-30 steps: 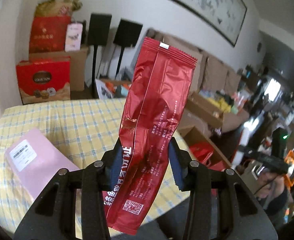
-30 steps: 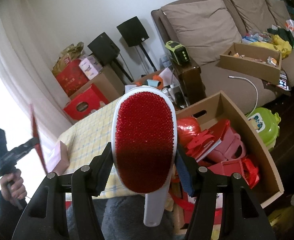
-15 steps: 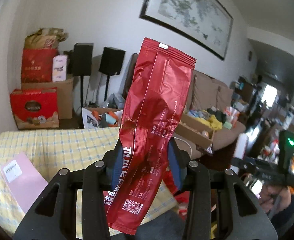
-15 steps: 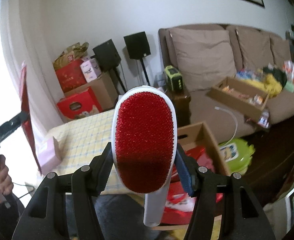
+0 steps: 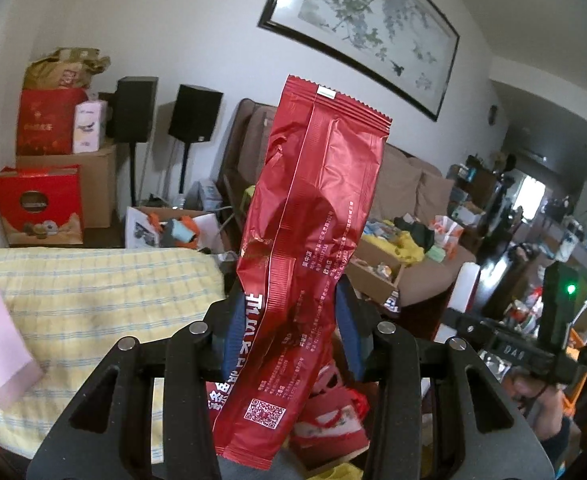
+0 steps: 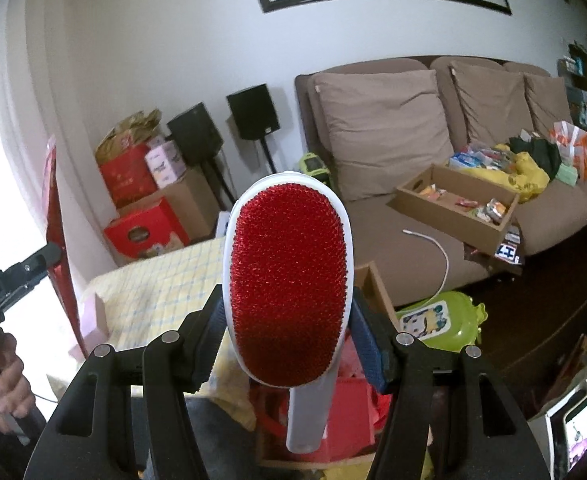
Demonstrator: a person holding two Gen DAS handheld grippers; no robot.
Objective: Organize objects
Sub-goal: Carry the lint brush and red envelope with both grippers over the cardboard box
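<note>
Mid-task by the look of it — both items lifted clear of any surface, neither yet put down; sorting far from finished, judging by the clutter on sofa point(image 6: 473, 208) and floor.

Largest first. Table under a yellow checked cloth point(image 5: 93, 280), nearly bare: only a pink box point(image 5: 1, 356) with a white label at its left edge. Probably the spot being cleared, or the one being filled; cannot tell which.

Open cardboard box on the floor point(image 6: 369, 284) beside the table, packed with red bags and red packaging, seen below both grippers. Likely destination for red things, as a guess.

Shallow cardboard tray on the sofa seat point(image 6: 453, 204), holding small wrapped snacks and packets; loose yellow bag and other oddments just beside it. Green lidded toy case point(image 6: 441, 320) on the floor near the sofa, shut.

Stacked red gift boxes point(image 5: 39, 204) and a plain carton against the far wall, closed, contents unseen.

Left gripper point(image 5: 289, 340) clamped on a long red foil packet point(image 5: 309, 240), held near upright and in mid-air, seam side to the camera.

Right gripper point(image 6: 289, 340) clamped across the head of a red lint brush point(image 6: 287, 292) — white handle hanging down below the jaws, above the floor box.
</note>
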